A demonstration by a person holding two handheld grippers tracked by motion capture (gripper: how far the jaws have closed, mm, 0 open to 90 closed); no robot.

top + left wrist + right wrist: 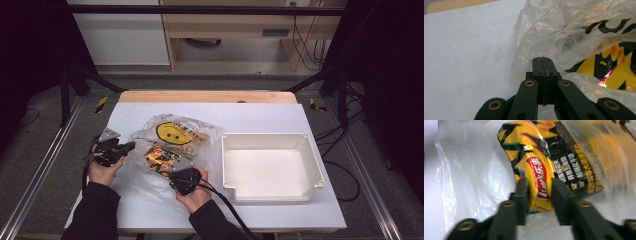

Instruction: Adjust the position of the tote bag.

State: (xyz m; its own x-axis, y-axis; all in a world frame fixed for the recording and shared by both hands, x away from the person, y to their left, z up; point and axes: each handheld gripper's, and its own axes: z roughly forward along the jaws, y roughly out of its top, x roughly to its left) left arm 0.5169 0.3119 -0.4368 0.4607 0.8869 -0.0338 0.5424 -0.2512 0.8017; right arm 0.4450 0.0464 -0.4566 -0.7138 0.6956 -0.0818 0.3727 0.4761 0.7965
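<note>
on the counter, left of middle: a clear plastic bag point(170, 145) lies crumpled, printed with a yellow smiley face, with a yellow chip packet point(159, 157) inside it near the open end.
work in hand: getting the chip packet out of the plastic bag, by my reading.
left claw point(131, 145): jaws pressed together, pinching a fold of the plastic bag point(564, 37) at its left edge; the left gripper view shows film caught between the closed tips.
right claw point(176, 165): jaws apart, set on either side of the lower end of the chip packet point(541, 167); the right gripper view shows the packet between them, but i cannot tell whether the jaws press on it yet, or whether bag film lies between.
chip packet: mostly within the bag, lying flat, its near end toward the right claw.
white bin point(270, 167): stands to the right of the bag, just beside it, nothing in it.
counter point(260, 117): white top, wooden strip at the far edge.
done so far: bag edge held fast, right claw lined up on the packet.
left to do: close on the packet, draw it clear of the bag, and likely set it in the bin; none of that is done yet.
progress: early, about the grasping stage.
</note>
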